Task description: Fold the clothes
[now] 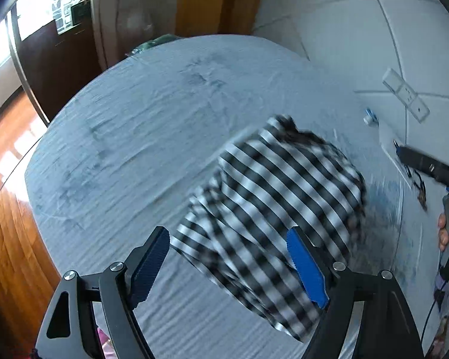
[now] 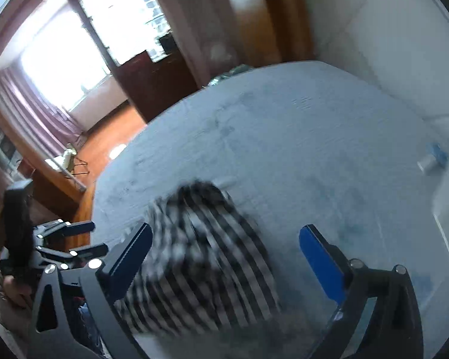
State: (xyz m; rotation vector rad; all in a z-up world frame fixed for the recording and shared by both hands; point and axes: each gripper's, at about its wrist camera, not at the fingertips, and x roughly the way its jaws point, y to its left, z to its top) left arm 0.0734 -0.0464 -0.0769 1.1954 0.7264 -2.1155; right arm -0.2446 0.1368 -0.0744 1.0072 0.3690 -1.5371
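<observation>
Your left claw (image 1: 227,264) is spread wide with nothing between its blue pads; it hovers over the near edge of the black-and-white striped shirt (image 1: 278,203). The shirt lies in a rumpled heap on the pale blue bed (image 1: 152,113), its stripes blurred. Your right claw (image 2: 224,260) is also wide open and holds nothing; in its own view the shirt (image 2: 206,257) sits under and just past its left finger, and the right finger stands over bare bedsheet (image 2: 284,125). In the left view your right claw (image 1: 419,161) shows at the right edge, well clear of the shirt. In the right view your left claw (image 2: 86,236) shows at the left edge, over the bed's side. A small white and blue thing (image 1: 369,117) lies on the bed near the white padded headboard (image 1: 359,30); it is too blurred to tell what it is.
</observation>
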